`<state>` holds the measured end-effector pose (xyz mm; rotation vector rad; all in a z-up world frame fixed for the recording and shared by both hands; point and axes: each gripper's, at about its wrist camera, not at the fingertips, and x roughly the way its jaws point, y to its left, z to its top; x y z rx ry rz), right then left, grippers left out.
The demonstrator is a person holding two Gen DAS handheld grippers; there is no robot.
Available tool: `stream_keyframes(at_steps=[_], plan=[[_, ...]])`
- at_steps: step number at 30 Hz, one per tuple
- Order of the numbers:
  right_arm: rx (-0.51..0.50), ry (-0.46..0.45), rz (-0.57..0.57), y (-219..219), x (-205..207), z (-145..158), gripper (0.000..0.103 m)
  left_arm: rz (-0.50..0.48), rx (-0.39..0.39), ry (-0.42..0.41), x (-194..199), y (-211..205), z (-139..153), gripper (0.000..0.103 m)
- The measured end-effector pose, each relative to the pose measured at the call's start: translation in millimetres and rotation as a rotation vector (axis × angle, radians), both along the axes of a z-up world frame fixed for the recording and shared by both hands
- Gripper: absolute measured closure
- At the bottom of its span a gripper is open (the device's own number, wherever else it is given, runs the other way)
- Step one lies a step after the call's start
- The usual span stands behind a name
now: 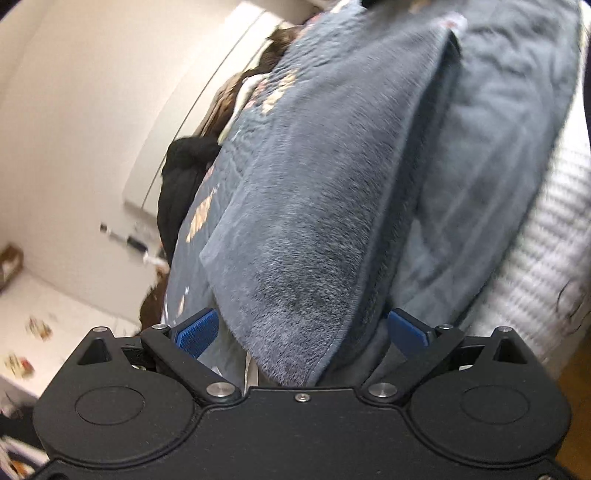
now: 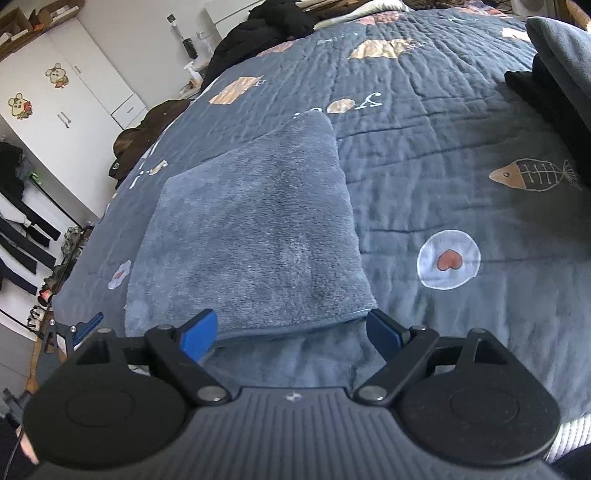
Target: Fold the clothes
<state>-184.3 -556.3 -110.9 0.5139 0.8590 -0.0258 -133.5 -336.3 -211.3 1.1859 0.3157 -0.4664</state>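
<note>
Two plush layers show in the left wrist view: the grey-blue fleecy garment (image 1: 306,221), soft, thick and floppy, runs ahead of the left gripper (image 1: 301,332) with a hemmed edge (image 1: 402,221) down its middle. The blue pads (image 1: 197,332) stand wide apart and the cloth's near end lies between them without being pressed. Being limp and light, it will likely sag wherever unsupported, so the doubled hem looks the firmest place to pinch. No container can be made out in this blurred view.

In the right wrist view the same garment (image 2: 255,229) lies flat on the blue quilted bedspread with fish and heart prints (image 2: 461,122), its near folded edge just ahead of the right gripper (image 2: 291,332), whose jaws gape, empty. Far off to its upper left, brown cardboard boxes (image 2: 22,22) sit atop a white wardrobe (image 2: 55,107); their contents are unreadable.
</note>
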Motion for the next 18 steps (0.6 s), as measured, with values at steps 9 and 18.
stream_keyframes(at_steps=[9, 18], plan=[[0.009, 0.014, 0.010, 1.7, 4.8, -5.3, 0.016, -0.028, 0.041, -0.005, 13.9, -7.5, -23.3, 0.002], [0.007, 0.020, 0.009, 2.8, 9.5, -5.3, 0.016, -0.015, 0.060, -0.029, 32.8, -10.2, -21.2, 0.003]])
